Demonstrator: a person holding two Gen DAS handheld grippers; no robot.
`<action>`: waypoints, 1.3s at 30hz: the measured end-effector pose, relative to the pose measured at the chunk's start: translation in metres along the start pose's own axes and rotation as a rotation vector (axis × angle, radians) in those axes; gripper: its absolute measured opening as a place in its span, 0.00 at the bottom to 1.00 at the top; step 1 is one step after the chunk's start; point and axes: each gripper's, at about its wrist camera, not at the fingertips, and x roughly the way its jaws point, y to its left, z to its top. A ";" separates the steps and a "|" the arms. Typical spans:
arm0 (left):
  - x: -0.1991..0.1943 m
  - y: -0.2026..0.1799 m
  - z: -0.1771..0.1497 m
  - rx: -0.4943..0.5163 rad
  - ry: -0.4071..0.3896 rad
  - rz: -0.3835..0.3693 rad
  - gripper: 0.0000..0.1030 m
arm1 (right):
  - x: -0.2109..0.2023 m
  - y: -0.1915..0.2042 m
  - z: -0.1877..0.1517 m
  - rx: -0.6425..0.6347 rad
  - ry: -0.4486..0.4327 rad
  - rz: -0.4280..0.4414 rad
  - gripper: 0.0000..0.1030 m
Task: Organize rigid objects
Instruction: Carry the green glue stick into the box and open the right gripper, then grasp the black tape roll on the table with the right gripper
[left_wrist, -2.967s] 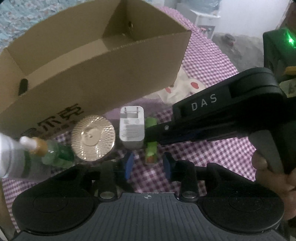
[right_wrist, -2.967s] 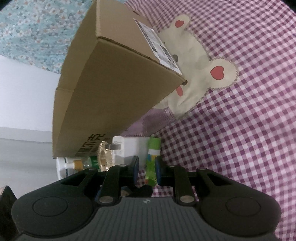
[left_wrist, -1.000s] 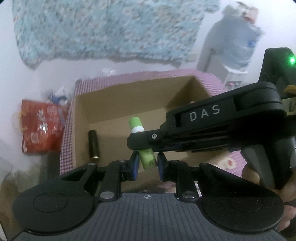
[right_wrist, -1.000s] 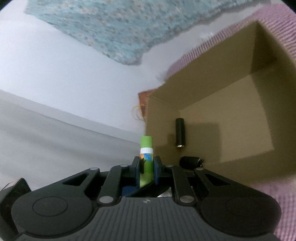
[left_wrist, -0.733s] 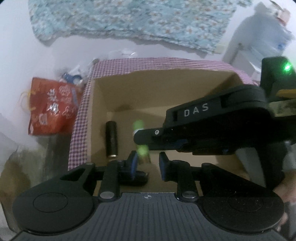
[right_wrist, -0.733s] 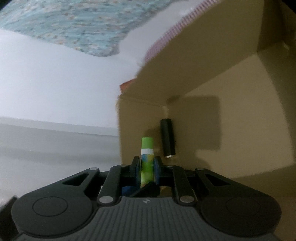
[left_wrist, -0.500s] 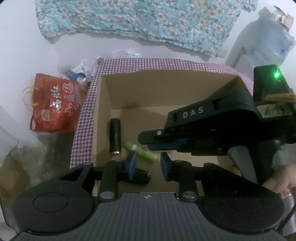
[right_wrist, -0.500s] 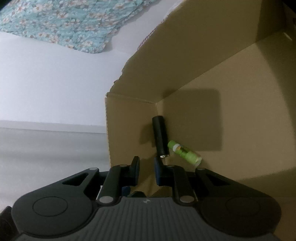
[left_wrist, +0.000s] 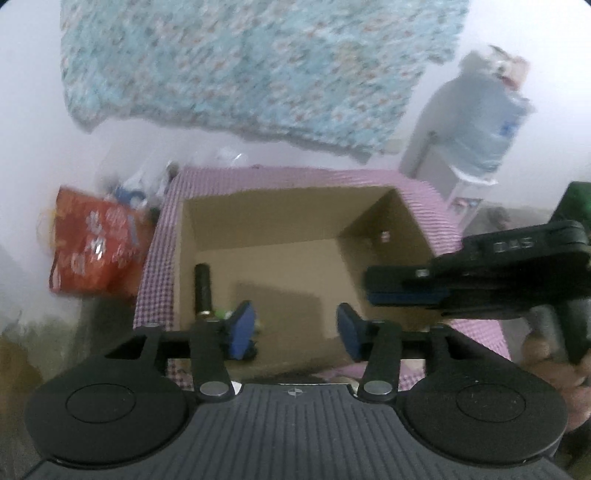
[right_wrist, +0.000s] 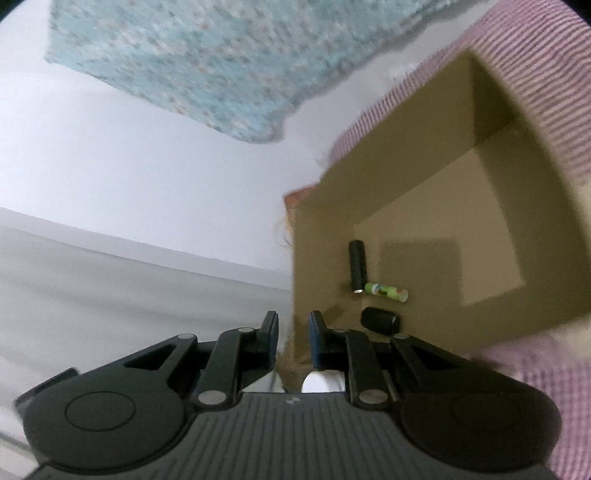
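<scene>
Now that the green tube (right_wrist: 386, 291) lies loose on the box (right_wrist: 480, 258) floor beside two black cylinders, no longer clamped, the right hand-held gripper (right_wrist: 292, 334) sits nearly together and empty while the left hand-held gripper (left_wrist: 293, 328) is opening on nothing, freeing both for remaining items.

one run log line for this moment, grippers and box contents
left gripper: opening, nothing between | right gripper: shut, nothing held | cardboard box: green tube, two black cylinders lying inside
</scene>
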 end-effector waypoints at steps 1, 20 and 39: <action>-0.006 -0.005 -0.005 0.021 -0.011 0.000 0.55 | -0.014 -0.002 -0.006 0.000 -0.018 0.010 0.19; 0.048 -0.055 -0.146 0.223 0.351 -0.034 0.59 | -0.024 -0.080 -0.133 0.008 0.047 -0.265 0.19; 0.112 -0.048 -0.162 0.180 0.444 -0.055 0.58 | 0.048 -0.094 -0.115 -0.067 0.155 -0.382 0.19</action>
